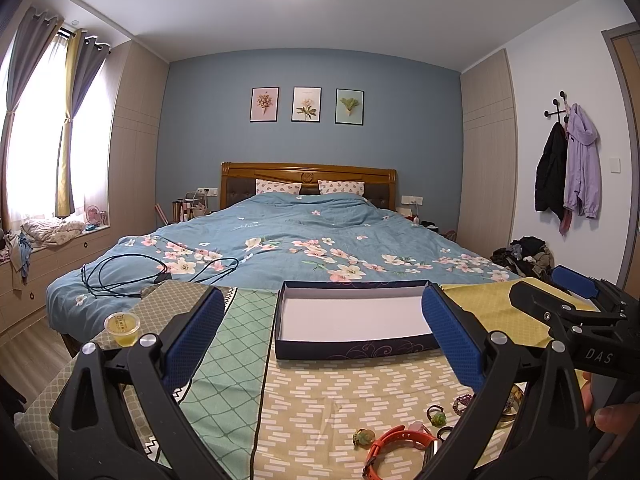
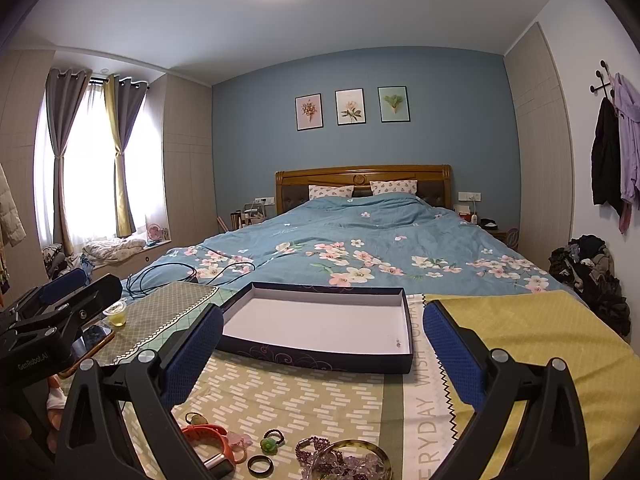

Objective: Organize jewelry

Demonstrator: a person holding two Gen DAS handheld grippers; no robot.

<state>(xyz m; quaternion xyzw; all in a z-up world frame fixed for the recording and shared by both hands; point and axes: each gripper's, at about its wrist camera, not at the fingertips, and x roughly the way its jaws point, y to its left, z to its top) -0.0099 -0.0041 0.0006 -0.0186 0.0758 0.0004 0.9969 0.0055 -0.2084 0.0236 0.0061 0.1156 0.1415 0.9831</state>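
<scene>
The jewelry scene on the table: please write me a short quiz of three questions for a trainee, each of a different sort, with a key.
1. True or false: the left gripper is shut on the orange watch.
2. Multiple choice: where does the jewelry lie relative to the dark box?
A. inside it
B. on the cloth, nearer the cameras than the box
C. on the bed
3. Fill in: the box interior is almost bare; only a tiny item lies near its ____ corner in the right wrist view.

Key:
1. False; both the left gripper and the right gripper are open and hold nothing.
2. B; the black ring and green ring lie there.
3. Right front.
</scene>
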